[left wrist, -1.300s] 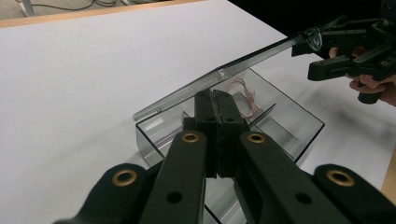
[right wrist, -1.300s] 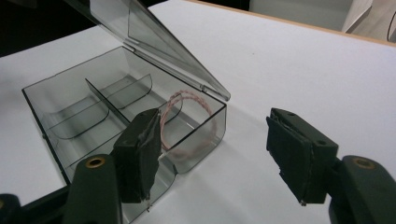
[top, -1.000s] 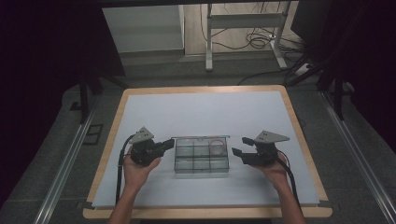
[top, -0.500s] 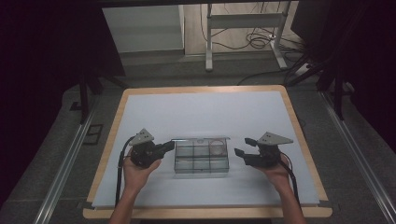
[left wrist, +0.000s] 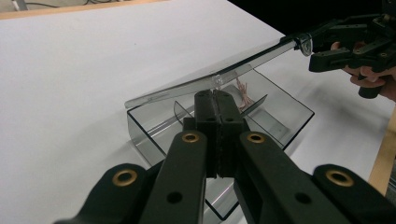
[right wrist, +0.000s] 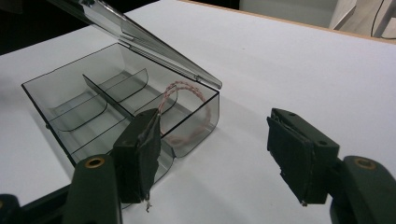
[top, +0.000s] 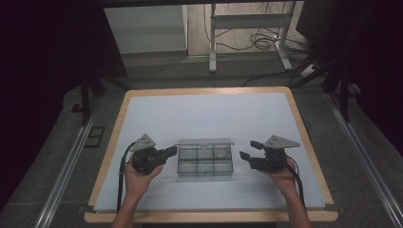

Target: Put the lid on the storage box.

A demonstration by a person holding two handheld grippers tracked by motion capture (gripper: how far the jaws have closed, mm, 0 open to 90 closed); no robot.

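Clear divided box [top: 205, 160] mid-desk [top: 204, 114], lid [right wrist: 140, 37] propped half up, pink bracelet [right wrist: 184, 109] in end compartment; right tongs [top: 252, 151] backed off vs 1 s ago, gaping, empty; left tongs [top: 169, 152] closed at box edge, unmoved; lid prob. released.

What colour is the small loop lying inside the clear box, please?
The loop is a pink and white twist, clearest in the right gripper view.

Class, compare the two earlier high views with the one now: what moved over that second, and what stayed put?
The right tool, jaws open, drew slightly away from the clear compartment box, toward the table's right edge. The left tool, jaws shut, stayed at the box's left end. The box kept its place, its lid raised and the pink bracelet inside.
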